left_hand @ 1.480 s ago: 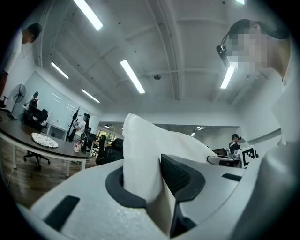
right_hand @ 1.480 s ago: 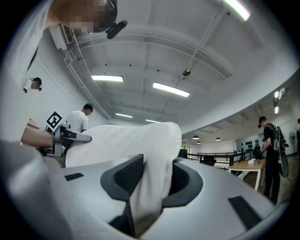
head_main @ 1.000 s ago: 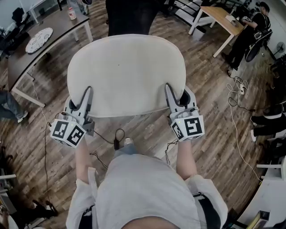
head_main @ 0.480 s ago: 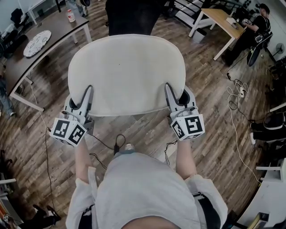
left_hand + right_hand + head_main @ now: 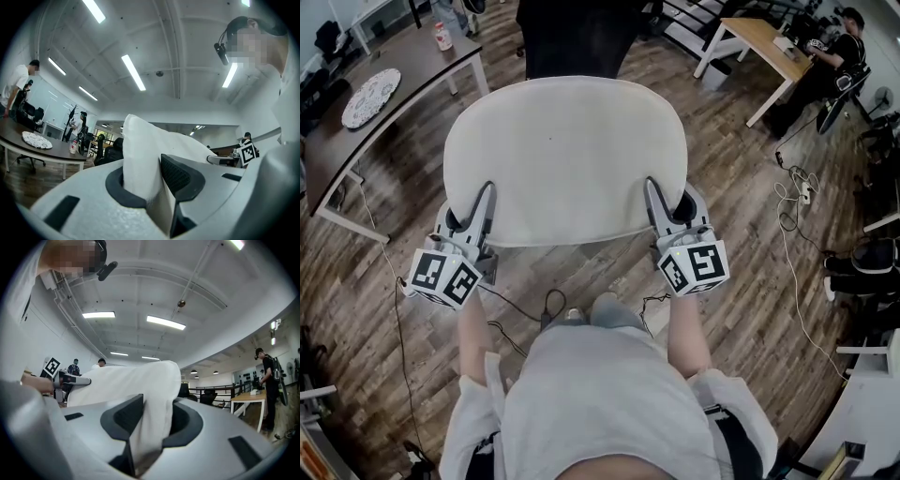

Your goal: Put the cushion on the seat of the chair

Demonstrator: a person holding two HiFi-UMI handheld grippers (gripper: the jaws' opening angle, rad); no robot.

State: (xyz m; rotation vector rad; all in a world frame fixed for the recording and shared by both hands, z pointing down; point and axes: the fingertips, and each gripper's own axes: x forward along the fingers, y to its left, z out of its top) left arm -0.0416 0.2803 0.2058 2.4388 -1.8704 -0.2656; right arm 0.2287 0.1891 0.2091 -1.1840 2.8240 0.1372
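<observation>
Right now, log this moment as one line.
phase: carry | cushion: held level above wood floor | left gripper: jaws shut on cushion | right gripper: jaws shut on cushion | seat placement: not yet

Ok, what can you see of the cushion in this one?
The cushion is an off-white, soft-looking fabric pad, wider than deep, with rounded corners. It is held flat and roughly level in the air over the wooden floor, resting on nothing. The left hand-held gripper and right hand-held gripper each pinch its near edge, one by each corner, where the fabric bunches between the jaws.
</observation>
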